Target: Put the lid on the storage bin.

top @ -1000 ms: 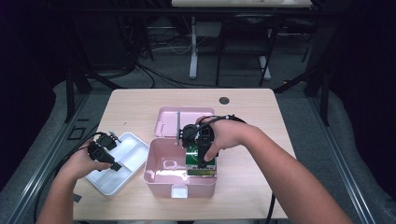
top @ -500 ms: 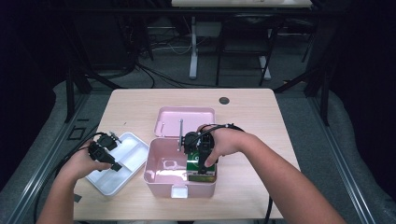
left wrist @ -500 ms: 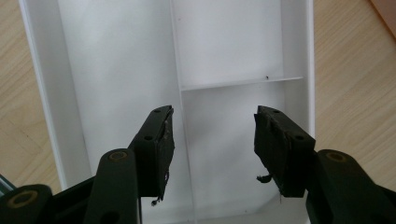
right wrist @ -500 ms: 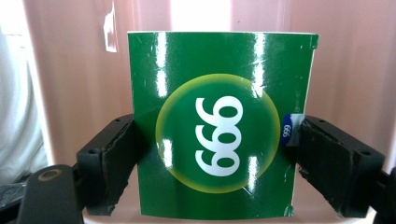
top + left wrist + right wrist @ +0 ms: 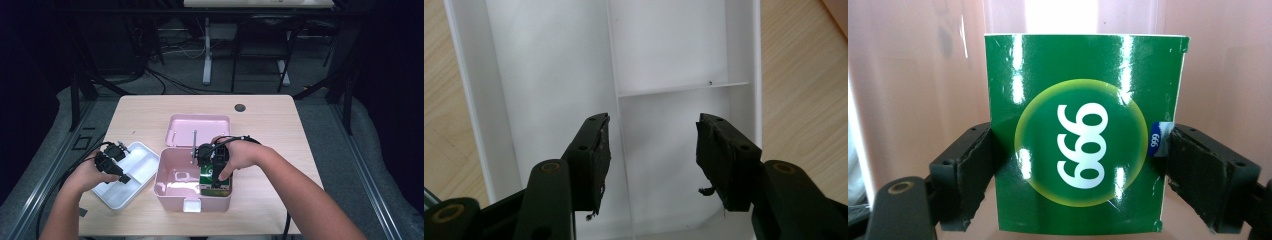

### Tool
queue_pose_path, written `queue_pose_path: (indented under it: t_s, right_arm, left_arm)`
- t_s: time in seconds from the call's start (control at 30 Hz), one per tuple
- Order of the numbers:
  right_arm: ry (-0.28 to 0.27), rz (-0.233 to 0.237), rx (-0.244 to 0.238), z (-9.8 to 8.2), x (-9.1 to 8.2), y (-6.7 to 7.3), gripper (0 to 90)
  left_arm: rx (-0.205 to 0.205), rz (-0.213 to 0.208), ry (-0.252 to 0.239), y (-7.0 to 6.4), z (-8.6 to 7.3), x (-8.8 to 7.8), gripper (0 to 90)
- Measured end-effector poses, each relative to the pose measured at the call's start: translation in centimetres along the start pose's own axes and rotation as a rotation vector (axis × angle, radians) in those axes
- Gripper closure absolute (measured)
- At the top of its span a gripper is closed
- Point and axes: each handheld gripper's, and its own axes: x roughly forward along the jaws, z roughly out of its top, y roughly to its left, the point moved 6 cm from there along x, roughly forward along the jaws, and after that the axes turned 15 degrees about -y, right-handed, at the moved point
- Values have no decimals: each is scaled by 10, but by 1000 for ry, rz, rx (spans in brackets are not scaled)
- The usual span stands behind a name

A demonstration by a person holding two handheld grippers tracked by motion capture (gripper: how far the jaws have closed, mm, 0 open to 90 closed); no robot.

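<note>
The right tongs (image 5: pixel 1079 165) are closed on the sides of a glossy green cardboard box with a yellow-ringed circle (image 5: pixel 1083 130), holding it inside the right part of the open pink plastic case (image 5: pixel 172 187) near the middle of the wooden surface (image 5: pixel 280 125). The left tongs (image 5: pixel 651 150) hang wide apart and empty over the white divided plastic tray (image 5: pixel 549 75), which lies just left of the pink case.

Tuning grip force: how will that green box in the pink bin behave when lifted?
Green box has flat faces and straight edges, so probably stiff card, though likely to dent if squeezed hard. Its glossy surface may slip against the right claw pads. Probably light for its size; it won't roll.
</note>
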Motion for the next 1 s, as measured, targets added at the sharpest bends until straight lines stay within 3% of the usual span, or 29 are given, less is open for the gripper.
queue_pose_path:
  t_s: [0.57,1.0]
  right_arm:
    - [6,-20,-3,-3,9,-5,155]
    - [5,-9,3,-7,17,-5,151]
  left_arm:
    - [5,2,-5,0,0,0,473]
    - [8,1,-5,-1,1,0,473]
